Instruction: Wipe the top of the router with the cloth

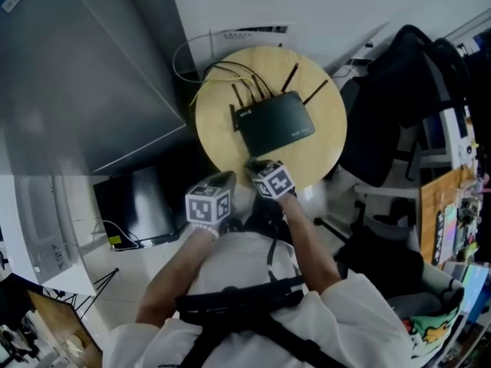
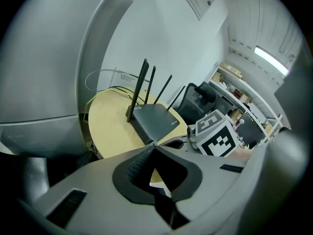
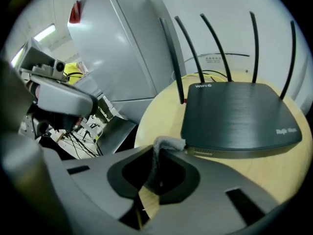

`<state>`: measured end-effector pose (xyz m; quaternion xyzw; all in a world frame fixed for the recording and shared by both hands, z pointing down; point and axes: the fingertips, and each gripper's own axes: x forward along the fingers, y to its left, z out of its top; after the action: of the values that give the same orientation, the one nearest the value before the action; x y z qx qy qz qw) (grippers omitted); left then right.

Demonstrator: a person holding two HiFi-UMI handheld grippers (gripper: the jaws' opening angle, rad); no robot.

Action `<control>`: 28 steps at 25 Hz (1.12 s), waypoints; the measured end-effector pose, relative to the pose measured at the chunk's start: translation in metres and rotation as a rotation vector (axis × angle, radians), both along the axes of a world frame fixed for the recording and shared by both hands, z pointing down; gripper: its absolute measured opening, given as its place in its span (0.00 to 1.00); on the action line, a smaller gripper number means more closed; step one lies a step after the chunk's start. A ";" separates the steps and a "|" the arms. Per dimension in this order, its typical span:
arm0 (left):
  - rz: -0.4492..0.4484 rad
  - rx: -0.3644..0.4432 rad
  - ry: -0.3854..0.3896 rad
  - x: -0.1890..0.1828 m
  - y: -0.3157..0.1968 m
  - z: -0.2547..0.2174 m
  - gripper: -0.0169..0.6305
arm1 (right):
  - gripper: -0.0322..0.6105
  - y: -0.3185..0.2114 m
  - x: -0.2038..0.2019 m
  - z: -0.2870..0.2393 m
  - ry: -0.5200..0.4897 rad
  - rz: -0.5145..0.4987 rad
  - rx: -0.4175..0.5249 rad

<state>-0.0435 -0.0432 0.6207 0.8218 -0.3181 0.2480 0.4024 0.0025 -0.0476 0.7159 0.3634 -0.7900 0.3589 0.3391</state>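
Note:
A black router (image 1: 275, 123) with several upright antennas lies on a round wooden table (image 1: 326, 146). In the right gripper view the router (image 3: 239, 115) fills the right half, its near edge just ahead of the jaws. My right gripper (image 3: 157, 148) is shut on a thin grey cloth (image 3: 167, 143), whose end pokes out against the router's near corner. In the head view that right gripper (image 1: 258, 165) sits at the table's near edge. My left gripper (image 1: 224, 179) hangs beside it off the table's rim, and my left gripper (image 2: 154, 147) is shut with nothing between the jaws. The router (image 2: 157, 121) lies ahead of it.
A large grey cabinet (image 1: 84, 67) stands close on the left of the table. Yellow and white cables (image 1: 201, 73) loop behind the router. A dark chair with a black jacket (image 1: 399, 106) stands on the right. A black box (image 1: 134, 205) sits on the floor at the lower left.

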 end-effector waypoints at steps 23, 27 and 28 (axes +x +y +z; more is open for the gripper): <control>-0.111 0.019 0.042 -0.089 -0.026 0.000 0.02 | 0.11 -0.108 -0.017 0.004 0.135 0.520 -0.020; -0.109 0.001 0.048 -0.090 -0.025 0.003 0.02 | 0.11 -0.086 -0.011 0.003 0.150 0.510 -0.046; -0.103 -0.001 0.052 -0.087 -0.025 0.002 0.02 | 0.11 -0.081 -0.008 0.002 0.152 0.509 -0.044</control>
<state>-0.1302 -0.0677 0.6227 0.8104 -0.3492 0.2057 0.4230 -0.0052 -0.1286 0.7179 0.5688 -0.6376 0.4214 0.3039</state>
